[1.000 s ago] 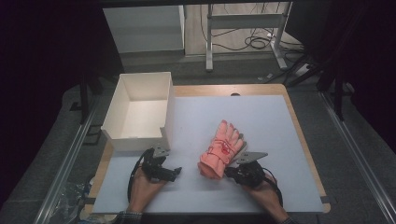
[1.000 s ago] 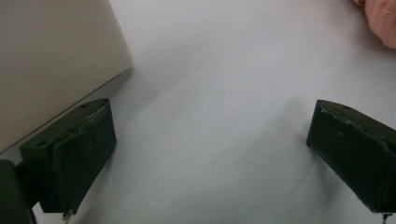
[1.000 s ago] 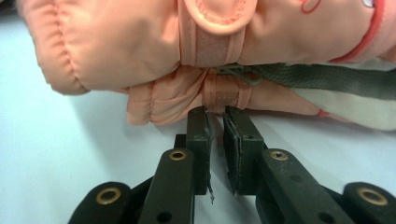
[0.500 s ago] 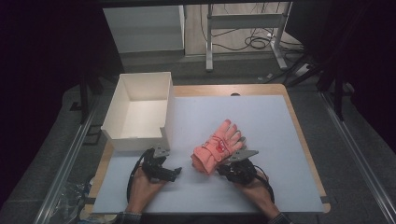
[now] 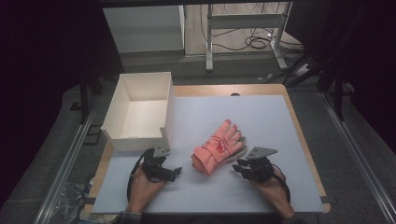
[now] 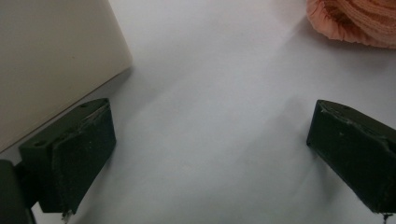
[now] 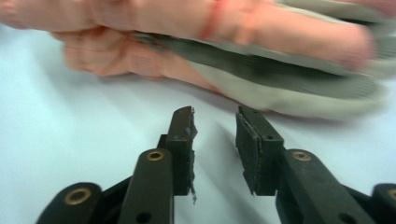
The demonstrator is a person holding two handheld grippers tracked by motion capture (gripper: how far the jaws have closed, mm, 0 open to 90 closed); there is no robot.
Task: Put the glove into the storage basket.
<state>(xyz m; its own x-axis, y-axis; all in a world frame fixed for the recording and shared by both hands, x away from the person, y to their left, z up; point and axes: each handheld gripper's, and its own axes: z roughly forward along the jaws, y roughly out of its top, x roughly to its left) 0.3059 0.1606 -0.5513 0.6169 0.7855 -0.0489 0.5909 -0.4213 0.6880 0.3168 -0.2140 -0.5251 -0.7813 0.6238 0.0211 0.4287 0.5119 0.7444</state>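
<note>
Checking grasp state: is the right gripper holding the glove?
No, the right gripper's fingers stand apart over bare table, short of the glove.

text: none legible | labels: none | brands: none | numbers: none

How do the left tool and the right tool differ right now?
The left tool has its jaws spread wide, while the right tool has just been opening to a narrow gap with nothing between. The left tool sits by the white box; the right tool sits beside the pink gloves. Neither holds anything.
</note>
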